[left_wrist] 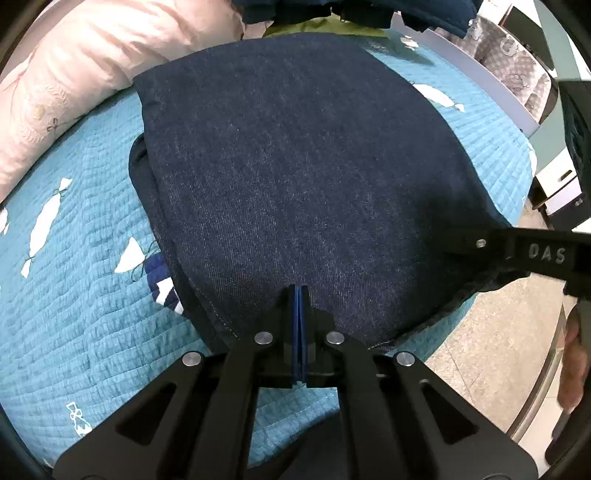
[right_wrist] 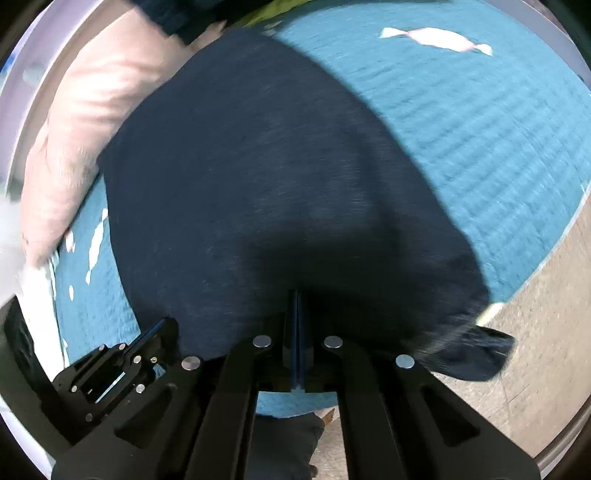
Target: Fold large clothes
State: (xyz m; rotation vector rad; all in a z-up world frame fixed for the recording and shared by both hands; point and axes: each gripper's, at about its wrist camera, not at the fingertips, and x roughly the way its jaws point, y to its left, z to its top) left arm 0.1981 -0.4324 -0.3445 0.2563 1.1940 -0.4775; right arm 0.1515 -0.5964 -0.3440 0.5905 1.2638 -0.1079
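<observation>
A dark blue denim garment (left_wrist: 295, 147) lies folded in layers on a teal quilted bedspread (left_wrist: 74, 295). My left gripper (left_wrist: 299, 290) is shut above the garment's near edge, its blue pads pressed together with no cloth between them. A black finger of my right gripper (left_wrist: 517, 247) reaches in from the right over the garment's near right corner. In the blurred right wrist view the same denim garment (right_wrist: 258, 166) fills the middle. My right gripper (right_wrist: 297, 293) is shut over its near edge, nothing visible between the pads. One corner of the garment (right_wrist: 480, 354) hangs off the bed.
A pink pillow (left_wrist: 92, 55) lies along the far left of the bed. More dark clothing (left_wrist: 332, 11) sits at the far end. The bed edge runs close in front, with pale floor (left_wrist: 480, 350) to the right and furniture (left_wrist: 557, 181) beyond. A hand (left_wrist: 572, 362) shows at the right rim.
</observation>
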